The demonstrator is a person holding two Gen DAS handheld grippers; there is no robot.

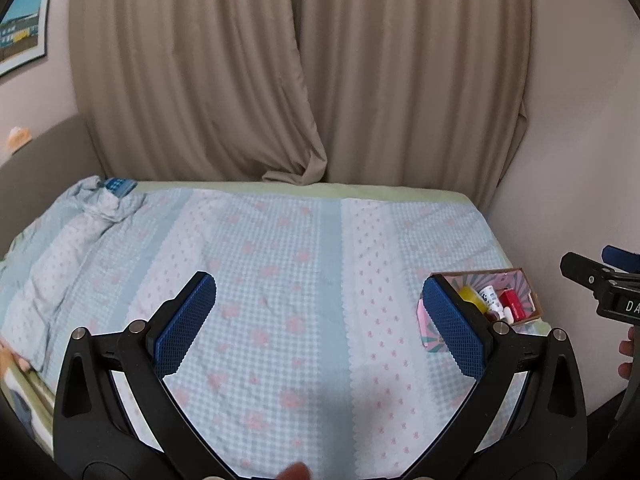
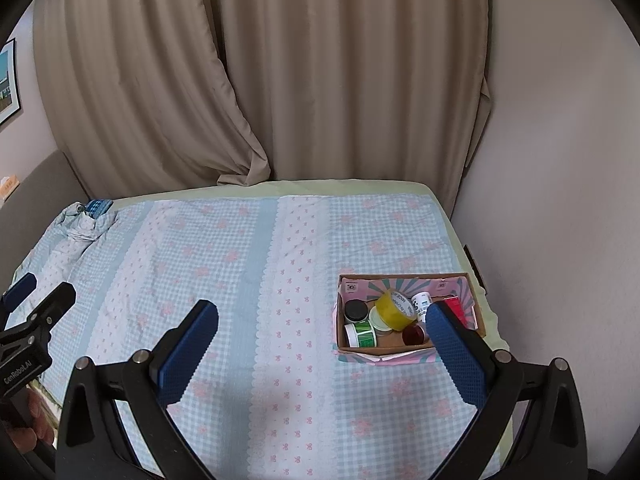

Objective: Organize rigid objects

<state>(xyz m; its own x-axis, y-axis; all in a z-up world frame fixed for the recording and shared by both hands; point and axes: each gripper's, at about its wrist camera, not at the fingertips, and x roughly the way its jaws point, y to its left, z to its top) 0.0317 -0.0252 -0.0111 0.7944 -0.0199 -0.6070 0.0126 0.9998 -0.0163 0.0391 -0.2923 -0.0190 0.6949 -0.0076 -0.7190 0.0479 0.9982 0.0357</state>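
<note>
A cardboard box (image 2: 476,300) with a pink patterned lining sits on the bed at the right. It holds a yellow tape roll (image 2: 394,309), a black-lidded jar (image 2: 356,310), a white jar with a green label (image 2: 361,335), a white bottle (image 2: 422,303), a red round lid (image 2: 414,334) and a red box (image 2: 456,307). My right gripper (image 2: 322,344) is open and empty above the bed, left of the box. My left gripper (image 1: 320,320) is open and empty; the box (image 1: 520,276) shows behind its right finger.
The bed has a blue checked cover (image 2: 240,264) with pink flowers. A blue checked item (image 2: 98,207) lies at the far left corner on bunched fabric. Beige curtains (image 2: 280,80) hang behind. A wall (image 2: 560,200) runs along the right edge of the bed.
</note>
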